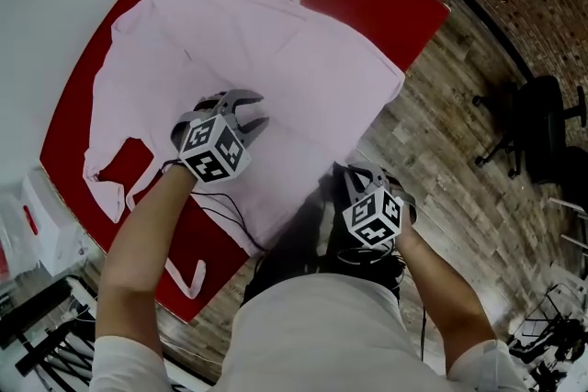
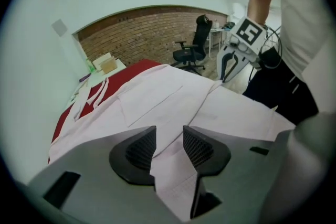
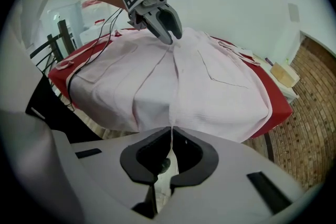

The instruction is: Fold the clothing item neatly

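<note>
Pink garment (image 1: 276,41) lies spread on the red table (image 1: 409,9), far side flat. Right gripper (image 3: 171,132) is pressed together on the garment's near edge (cloth drapes over the table side there). Left gripper (image 1: 259,110) sits over mid-cloth with its jaws spread; a raised fold lies in the gap, pads not clamping it.
</note>
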A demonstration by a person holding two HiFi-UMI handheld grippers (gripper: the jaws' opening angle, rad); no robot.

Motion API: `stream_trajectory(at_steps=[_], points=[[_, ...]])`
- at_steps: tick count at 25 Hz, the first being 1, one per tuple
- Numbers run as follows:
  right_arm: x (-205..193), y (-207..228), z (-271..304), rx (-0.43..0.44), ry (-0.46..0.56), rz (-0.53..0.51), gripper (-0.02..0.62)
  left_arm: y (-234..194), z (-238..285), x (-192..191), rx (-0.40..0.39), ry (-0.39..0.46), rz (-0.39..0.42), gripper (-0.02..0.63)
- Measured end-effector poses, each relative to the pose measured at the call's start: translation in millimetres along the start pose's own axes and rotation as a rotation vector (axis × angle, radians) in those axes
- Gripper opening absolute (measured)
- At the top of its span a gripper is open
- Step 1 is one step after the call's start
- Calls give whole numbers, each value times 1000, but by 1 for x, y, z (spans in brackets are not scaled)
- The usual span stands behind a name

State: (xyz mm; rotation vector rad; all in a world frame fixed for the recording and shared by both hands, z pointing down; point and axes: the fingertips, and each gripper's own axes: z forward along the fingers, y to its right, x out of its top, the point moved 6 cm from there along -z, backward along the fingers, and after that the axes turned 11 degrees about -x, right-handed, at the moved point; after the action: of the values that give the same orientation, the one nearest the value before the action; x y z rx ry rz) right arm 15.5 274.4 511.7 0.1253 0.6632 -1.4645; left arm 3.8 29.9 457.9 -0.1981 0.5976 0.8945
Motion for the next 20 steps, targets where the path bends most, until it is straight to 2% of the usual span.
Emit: stream_trajectory(at_steps=[3, 9, 13, 15, 16, 18, 20], points=[[1, -6, -12, -20, 3, -63, 23, -1, 8, -7, -14, -47, 38, 138], [-2, -22, -37, -2, 12, -160, 17, -5, 15, -22, -31, -85, 23, 138], [-4, -19, -33, -60, 28, -138, 18, -6, 17, -26, -36, -99, 27, 138], [0, -17, -21, -55, 30, -101, 21, -7, 17, -25, -37, -101, 31, 138], [4, -17, -15, -50, 29, -91, 32, -7, 18, -24, -38, -103, 36, 138], [10, -19, -3, -39, 22, -90, 106, -7, 18, -23, -44, -108, 48, 138], [15, -23, 8, -50, 8, -98, 107, -6, 19, -21, -48, -108, 51, 138]])
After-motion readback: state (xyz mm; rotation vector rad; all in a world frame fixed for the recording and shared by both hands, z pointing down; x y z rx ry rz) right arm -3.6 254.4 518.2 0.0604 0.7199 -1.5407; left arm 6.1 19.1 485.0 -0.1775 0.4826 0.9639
